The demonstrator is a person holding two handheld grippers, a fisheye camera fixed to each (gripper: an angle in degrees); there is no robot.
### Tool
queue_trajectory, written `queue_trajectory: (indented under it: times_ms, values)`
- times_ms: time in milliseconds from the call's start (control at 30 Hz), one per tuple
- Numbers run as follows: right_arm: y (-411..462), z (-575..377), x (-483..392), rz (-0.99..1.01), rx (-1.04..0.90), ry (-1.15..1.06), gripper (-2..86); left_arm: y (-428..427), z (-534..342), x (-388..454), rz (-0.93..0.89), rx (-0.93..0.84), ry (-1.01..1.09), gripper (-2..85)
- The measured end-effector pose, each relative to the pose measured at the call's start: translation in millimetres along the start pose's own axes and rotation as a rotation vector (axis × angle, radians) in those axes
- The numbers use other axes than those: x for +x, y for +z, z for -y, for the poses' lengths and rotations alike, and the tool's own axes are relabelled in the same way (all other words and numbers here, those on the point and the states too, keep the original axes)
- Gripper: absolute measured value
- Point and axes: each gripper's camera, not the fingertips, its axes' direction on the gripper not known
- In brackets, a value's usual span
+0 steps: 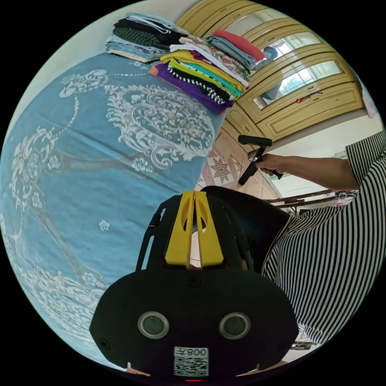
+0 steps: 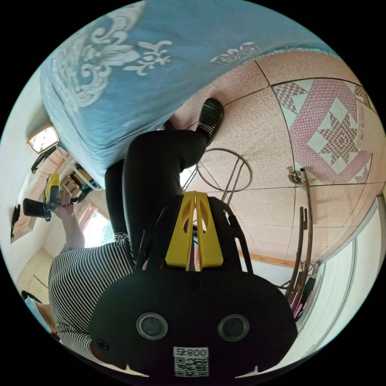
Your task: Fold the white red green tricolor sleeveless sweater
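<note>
Both grippers, left gripper (image 1: 194, 197) and right gripper (image 2: 195, 198), jaws closed and empty, beside a blue bedspread (image 1: 92, 161) bearing stacked folded clothes (image 1: 193, 60).

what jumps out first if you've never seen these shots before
In the left gripper view, the blue bedspread with white ornamental patterns spreads wide, with colourful stacks of folded clothes at its far end. The shut yellow jaws of the left claw sit in front. In the right gripper view, the right claw, also shut, points at a tiled floor with a pink star tile.

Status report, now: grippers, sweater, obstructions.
Left gripper shut, empty, above blue bedspread. Right gripper shut, empty, pointing floorward. Folded stacks at bed's far end.
</note>
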Motion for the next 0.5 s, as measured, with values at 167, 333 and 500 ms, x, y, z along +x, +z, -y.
queue_trajectory:
  times_ms: [167,333,500]
  values:
    - [26.8,-79.6,-41.5,0.104,0.04,-0.024,0.1,-38.3,20.1,39.3,-0.077,-0.009,0.065,0.1]
    - [68.1,-169.6,-67.5,0.238,0.151,-0.022,0.1,-72.2,35.4,126.2,0.063,0.029,0.311,0.1]
    - [126.3,-281.5,-93.9,0.357,0.375,0.04,0.1,-82.0,34.2,215.4,0.296,0.059,0.732,0.1]
